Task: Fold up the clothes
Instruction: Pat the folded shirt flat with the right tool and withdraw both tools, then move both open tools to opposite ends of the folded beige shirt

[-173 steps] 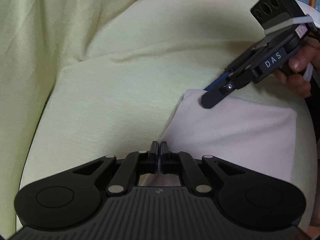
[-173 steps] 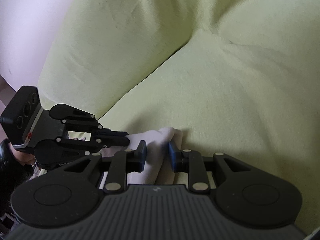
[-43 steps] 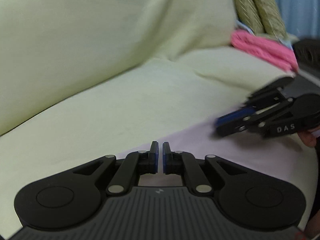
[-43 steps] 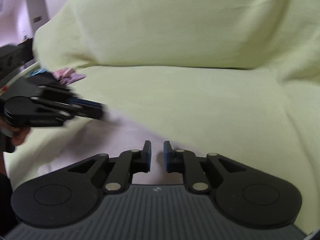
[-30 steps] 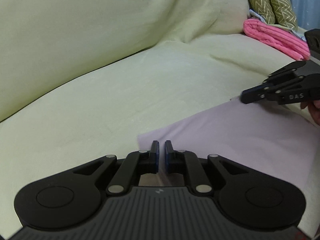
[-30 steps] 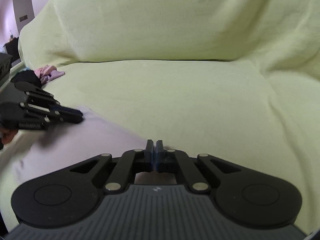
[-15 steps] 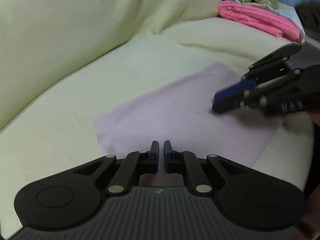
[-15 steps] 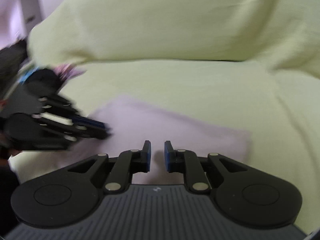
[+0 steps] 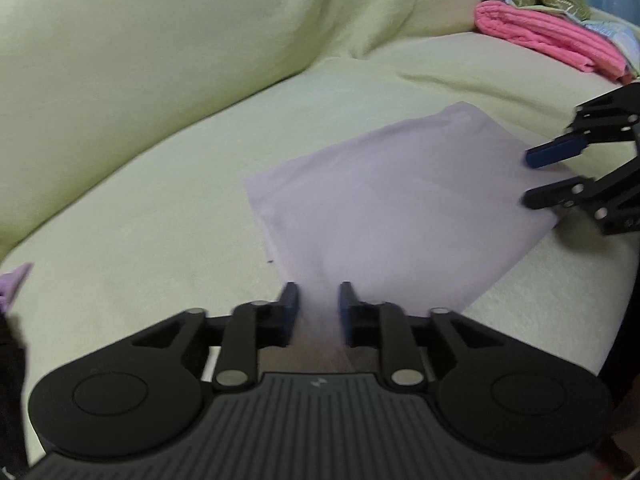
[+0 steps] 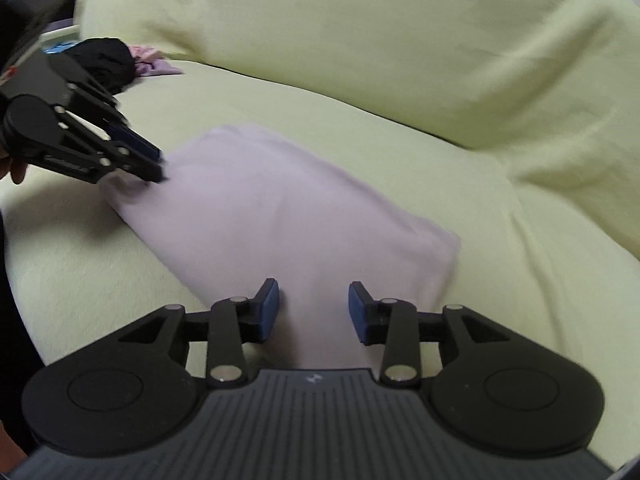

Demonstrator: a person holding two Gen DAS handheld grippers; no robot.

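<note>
- Just ahead of the left tool [image 9: 314, 310], the pale lilac garment [image 9: 392, 208] lies flat as a tidy rectangle on the yellow-green sofa seat [image 9: 152, 216], its near edge running in between the tool's fingers, which stand a narrow gap apart and grip nothing.
- At that cloth's far side from the left tool, the right tool [image 9: 536, 178] hovers with its fingers spread wide, and the cloth's other end runs in between them.
- Both tools are free of the fabric, so the rectangle fits either a finished fold or one awaiting another.
- Risk: if either tool closes from here, a finger could snag only the top layer, and the layers beneath would slide apart.
- Risk: the cloth looks thin and limp, so a drag along the soft seat could bunch the near edge.
- Beyond the right tool lies the pink folded stack [image 9: 544, 40]; a wide sweep that way could topple it.
</note>
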